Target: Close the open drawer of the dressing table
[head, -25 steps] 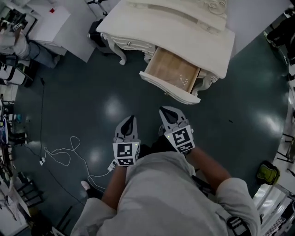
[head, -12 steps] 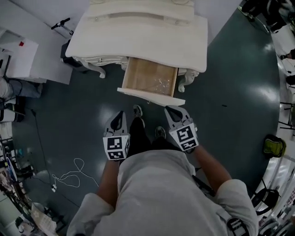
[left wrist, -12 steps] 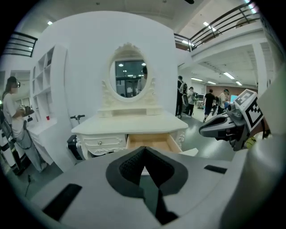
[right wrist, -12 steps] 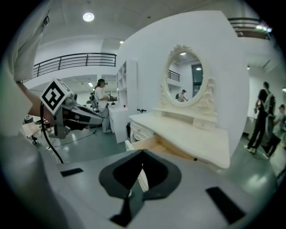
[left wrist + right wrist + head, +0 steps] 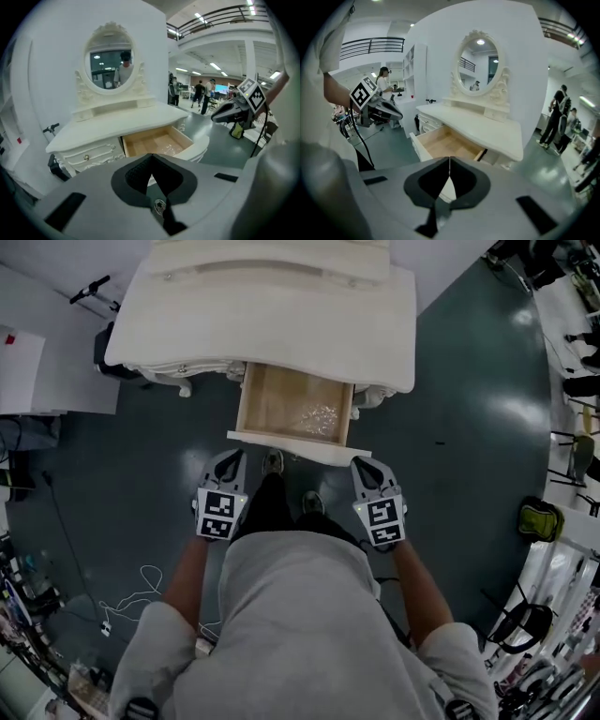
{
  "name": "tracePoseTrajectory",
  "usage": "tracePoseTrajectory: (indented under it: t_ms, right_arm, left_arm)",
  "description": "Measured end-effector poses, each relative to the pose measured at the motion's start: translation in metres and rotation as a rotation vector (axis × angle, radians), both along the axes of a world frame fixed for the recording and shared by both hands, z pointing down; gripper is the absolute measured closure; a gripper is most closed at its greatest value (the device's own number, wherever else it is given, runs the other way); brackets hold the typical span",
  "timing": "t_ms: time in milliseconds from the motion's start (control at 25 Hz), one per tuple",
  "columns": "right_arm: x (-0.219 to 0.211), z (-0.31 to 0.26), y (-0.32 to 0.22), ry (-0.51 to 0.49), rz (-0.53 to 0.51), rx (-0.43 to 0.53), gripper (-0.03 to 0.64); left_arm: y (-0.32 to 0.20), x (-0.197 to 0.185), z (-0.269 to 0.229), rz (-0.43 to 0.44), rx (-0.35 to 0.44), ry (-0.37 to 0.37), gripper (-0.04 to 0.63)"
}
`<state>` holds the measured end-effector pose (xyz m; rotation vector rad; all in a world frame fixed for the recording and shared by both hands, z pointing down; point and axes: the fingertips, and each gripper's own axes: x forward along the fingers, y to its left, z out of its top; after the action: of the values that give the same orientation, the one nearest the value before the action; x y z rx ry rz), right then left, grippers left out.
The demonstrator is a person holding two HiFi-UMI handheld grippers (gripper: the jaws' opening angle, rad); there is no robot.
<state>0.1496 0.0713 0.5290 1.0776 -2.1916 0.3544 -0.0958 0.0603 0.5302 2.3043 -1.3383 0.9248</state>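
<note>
Standing square to the dressing table (image 5: 272,324), which fills the upper middle of the head view, the person holds both grippers low at mid frame. The step in hand reads as the approach, since nothing yet touches the drawer (image 5: 281,404). The left gripper (image 5: 229,458) has its jaws pressed together with nothing between them, and the right gripper (image 5: 367,466) is likewise closed and empty; each gripper view shows the two pads meeting in a thin seam. The drawer stands pulled well out from under the tabletop, just above the centre of the head view. Its pale wooden bottom is bare apart from a glinting patch (image 5: 317,415) that I cannot identify. Its front panel (image 5: 305,448) has its long axis running left to right across the frame, dipping slightly toward the right, and faces the bottom edge, while the drawer's travel runs up and down the frame. The left tips sit just beside the panel's left end, the right tips just below its right end. Next, I judge, the closed tips should meet the panel either side of its middle and push evenly toward the top of the frame, since a lopsided push could skew the drawer
</note>
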Motion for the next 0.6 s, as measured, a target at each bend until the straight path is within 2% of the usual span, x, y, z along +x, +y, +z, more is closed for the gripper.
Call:
tracePoseTrajectory:
  t_ms: [160,400,600]
  right_arm:
    - [0.009,0.015,0.004,0.065,-0.013,-0.048,0.601]
    - [0.025,0.038,0.009,0.13,0.008,-0.143,0.601]
    - [0.037,0.053,0.013,0.211,-0.035,-0.162,0.6]
  left_arm:
    - [-0.009,-0.008,0.022,0.188,-0.045,-0.076,0.589]
    - [-0.012,-0.027,0.054,0.381,-0.141,-0.171,0.589]
    - [-0.011,-0.031,0.074,0.522,-0.169,-0.228,0.589]
